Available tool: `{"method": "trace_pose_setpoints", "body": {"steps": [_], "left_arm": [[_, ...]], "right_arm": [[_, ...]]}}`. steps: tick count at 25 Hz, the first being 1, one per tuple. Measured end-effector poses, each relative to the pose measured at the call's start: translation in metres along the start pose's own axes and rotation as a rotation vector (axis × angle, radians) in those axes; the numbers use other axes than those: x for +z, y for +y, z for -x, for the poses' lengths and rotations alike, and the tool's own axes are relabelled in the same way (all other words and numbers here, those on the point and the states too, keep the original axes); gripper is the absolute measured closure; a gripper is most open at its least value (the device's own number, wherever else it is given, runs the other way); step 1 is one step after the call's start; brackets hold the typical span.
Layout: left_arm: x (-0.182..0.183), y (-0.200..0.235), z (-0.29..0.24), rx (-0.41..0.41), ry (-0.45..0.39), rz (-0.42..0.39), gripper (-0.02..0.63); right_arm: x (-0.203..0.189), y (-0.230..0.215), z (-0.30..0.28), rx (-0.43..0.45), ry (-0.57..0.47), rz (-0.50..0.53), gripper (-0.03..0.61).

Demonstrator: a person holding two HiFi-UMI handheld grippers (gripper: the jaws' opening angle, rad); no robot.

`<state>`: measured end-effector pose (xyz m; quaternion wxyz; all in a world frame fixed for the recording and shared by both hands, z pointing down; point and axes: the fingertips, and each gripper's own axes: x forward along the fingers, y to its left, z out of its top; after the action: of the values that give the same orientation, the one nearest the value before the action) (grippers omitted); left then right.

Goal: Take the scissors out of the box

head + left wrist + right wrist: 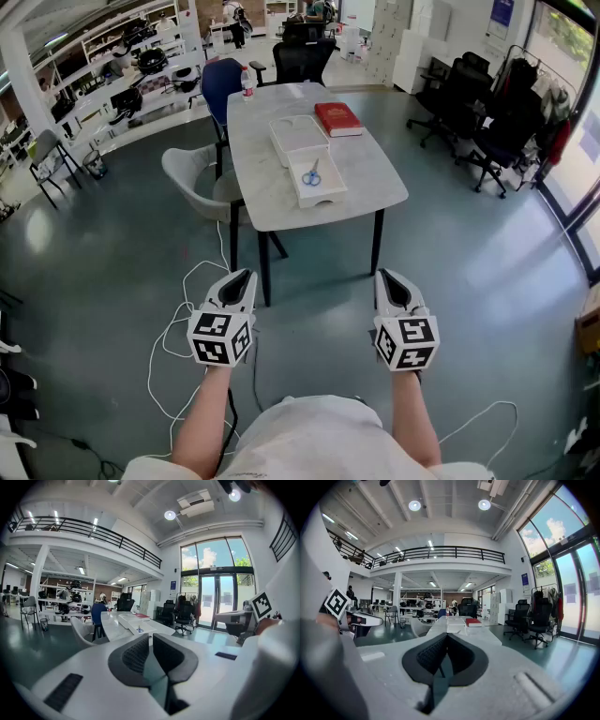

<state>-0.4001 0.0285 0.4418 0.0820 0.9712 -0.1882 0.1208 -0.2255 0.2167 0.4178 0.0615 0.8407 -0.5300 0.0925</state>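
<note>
A white table (272, 202) stands on the grey floor, well ahead of the person. Two white open boxes lie end to end on it, and a red book (337, 118) lies just beside the farther box (281, 150). The left gripper (246, 275) and right gripper (385, 275) hang low, well short of the table. The left jaws are all but together and the right jaws touch, with nothing between either pair. The blue-handled scissors (311, 174) lie inside the nearer box (319, 199).
</note>
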Motion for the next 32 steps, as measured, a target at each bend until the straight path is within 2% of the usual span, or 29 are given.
{"method": "trace_pose_setpoints", "body": {"steps": [10, 17, 24, 32], "left_arm": [[0.001, 0.014, -0.010, -0.034, 0.002, -0.005, 0.581], [0.005, 0.010, -0.034, -0.077, -0.008, -0.005, 0.581], [0.015, 0.017, -0.074, -0.050, -0.003, -0.009, 0.580], [0.039, 0.012, -0.143, -0.007, 0.011, 0.005, 0.580]], "right_arm": [[0.001, 0.011, -0.010, -0.025, 0.003, -0.007, 0.575], [0.002, 0.003, -0.029, -0.023, 0.004, -0.006, 0.574], [0.008, -0.013, -0.074, 0.029, 0.000, -0.002, 0.575], [0.028, -0.060, -0.138, 0.103, -0.008, -0.002, 0.574]]}}
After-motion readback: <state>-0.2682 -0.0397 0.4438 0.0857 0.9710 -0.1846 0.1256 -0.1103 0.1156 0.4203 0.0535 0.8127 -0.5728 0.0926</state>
